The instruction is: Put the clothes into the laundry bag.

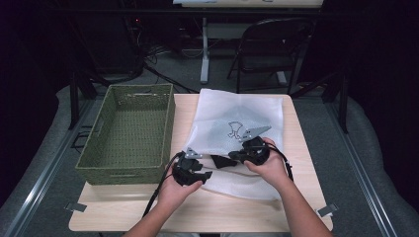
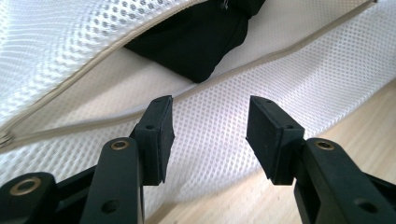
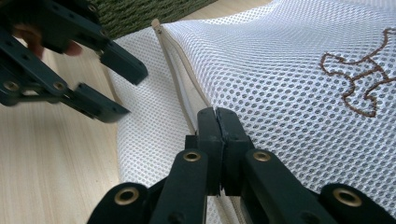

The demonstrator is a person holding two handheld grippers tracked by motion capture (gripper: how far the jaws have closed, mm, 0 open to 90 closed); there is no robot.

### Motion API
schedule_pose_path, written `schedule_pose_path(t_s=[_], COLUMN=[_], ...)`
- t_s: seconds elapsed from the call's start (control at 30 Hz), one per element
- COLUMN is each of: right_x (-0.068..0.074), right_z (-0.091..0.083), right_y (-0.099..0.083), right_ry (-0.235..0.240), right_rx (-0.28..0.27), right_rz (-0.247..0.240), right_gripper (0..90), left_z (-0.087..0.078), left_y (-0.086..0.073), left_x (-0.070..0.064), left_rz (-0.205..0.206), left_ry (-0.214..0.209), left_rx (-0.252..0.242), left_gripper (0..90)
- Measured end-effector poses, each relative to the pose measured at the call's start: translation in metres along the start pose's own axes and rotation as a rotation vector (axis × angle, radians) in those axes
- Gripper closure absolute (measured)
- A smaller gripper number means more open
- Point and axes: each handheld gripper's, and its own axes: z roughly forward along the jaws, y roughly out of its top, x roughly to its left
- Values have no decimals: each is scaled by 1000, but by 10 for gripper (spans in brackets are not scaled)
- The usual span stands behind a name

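Note:
A white mesh bag (image 1: 237, 118) with a brown stitched figure (image 3: 359, 79) lies on the wooden table (image 1: 148, 207). Its zipper mouth (image 2: 93, 70) gapes toward the person, and a black cloth (image 2: 196, 42) sits inside, also seen as the dark patch (image 1: 222, 161) between the hands. My right gripper (image 3: 218, 116) is shut on the bag's upper layer beside the zipper; from above the right gripper (image 1: 247, 150) is at the bag's near edge. My left gripper (image 2: 210, 135) is open just above the bag's lower mesh layer, with nothing between its pads. The left gripper (image 3: 119, 86) also appears open, close to the bag's mouth.
A green woven basket (image 1: 123, 174) stands on the left half of the table, touching the bag's left edge. Bare wood runs along the near edge. A dark folding chair (image 1: 272, 44) and a table leg (image 1: 204, 49) stand on the floor behind.

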Motion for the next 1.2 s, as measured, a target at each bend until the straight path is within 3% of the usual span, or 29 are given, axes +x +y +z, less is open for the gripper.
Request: schedule_pose_path(t_s=[0.4, 0.7, 1.2], right_x=[3, 9, 18], right_z=[2, -9, -27], right_y=[-6, -11, -22], right_ry=[11, 33, 37], right_rx=[23, 26, 8], right_rz=[8, -8, -17], right_gripper=[898, 898, 898], left_z=[-21, -33, -47], left_y=[-15, -22, -44], left_x=[5, 1, 5], left_rz=[2, 26, -2], left_ry=[33, 49, 64], left_rx=[-24, -31, -28], left_gripper=[520, 522, 503])
